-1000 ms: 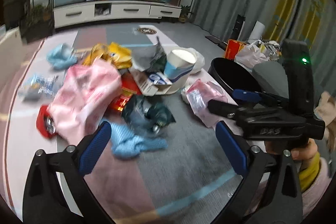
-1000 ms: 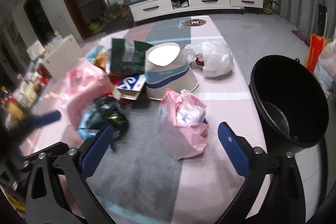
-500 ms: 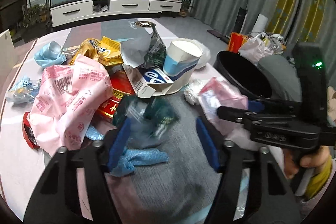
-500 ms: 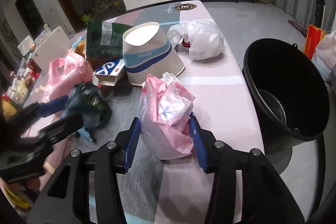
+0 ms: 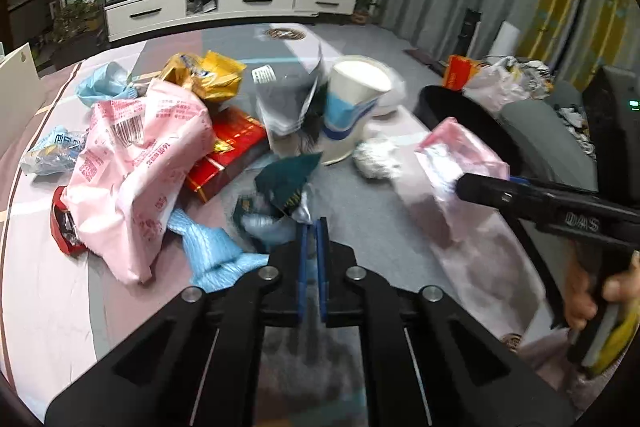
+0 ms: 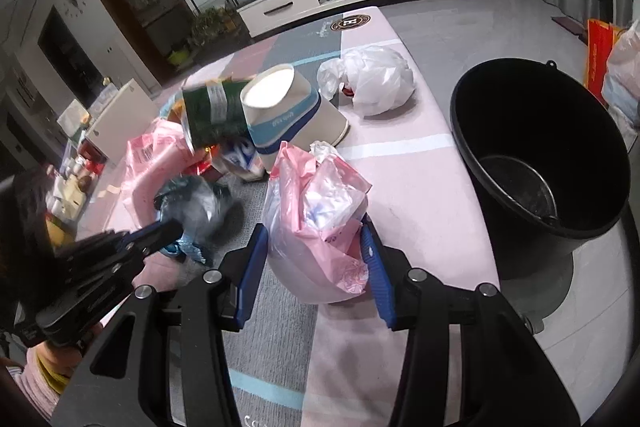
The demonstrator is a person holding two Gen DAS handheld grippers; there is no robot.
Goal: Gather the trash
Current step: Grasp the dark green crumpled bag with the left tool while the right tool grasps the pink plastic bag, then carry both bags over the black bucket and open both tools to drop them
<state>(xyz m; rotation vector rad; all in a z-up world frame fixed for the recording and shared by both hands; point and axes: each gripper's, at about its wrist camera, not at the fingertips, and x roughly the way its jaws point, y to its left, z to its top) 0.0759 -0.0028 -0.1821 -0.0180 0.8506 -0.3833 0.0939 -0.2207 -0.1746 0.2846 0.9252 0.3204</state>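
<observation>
Pink plastic dominates the left of the heap: a big printed pink wrapper (image 5: 136,163) sprawls over a red box (image 5: 228,155), with a yellow snack bag (image 5: 208,79) behind it and a pale blue cloth (image 5: 212,251) near its lower edge, all on the grey-and-pink mat (image 5: 384,219). Just right of the cloth, the left gripper (image 5: 311,227) has its blue pads clenched almost together on the edge of a crumpled dark green wrapper (image 5: 286,187); the wrapper is blurred, so whether it is off the mat I cannot tell. Farther back stands an overturned paper cup (image 6: 288,111) with a white plastic bag (image 6: 372,83) to its right. Near the middle, the right gripper (image 6: 316,259) is grasping a small pink bag (image 6: 320,223) stuffed with clear film, one pad pressed into each side. At the far right sits the black bucket (image 6: 536,115), open, just off the mat's edge. My judgement is that the picking-up step is under way with both claws loaded. Next, each should swing right over the bucket's rim and let go, the pink bag first since it is nearer. Much litter remains.
</observation>
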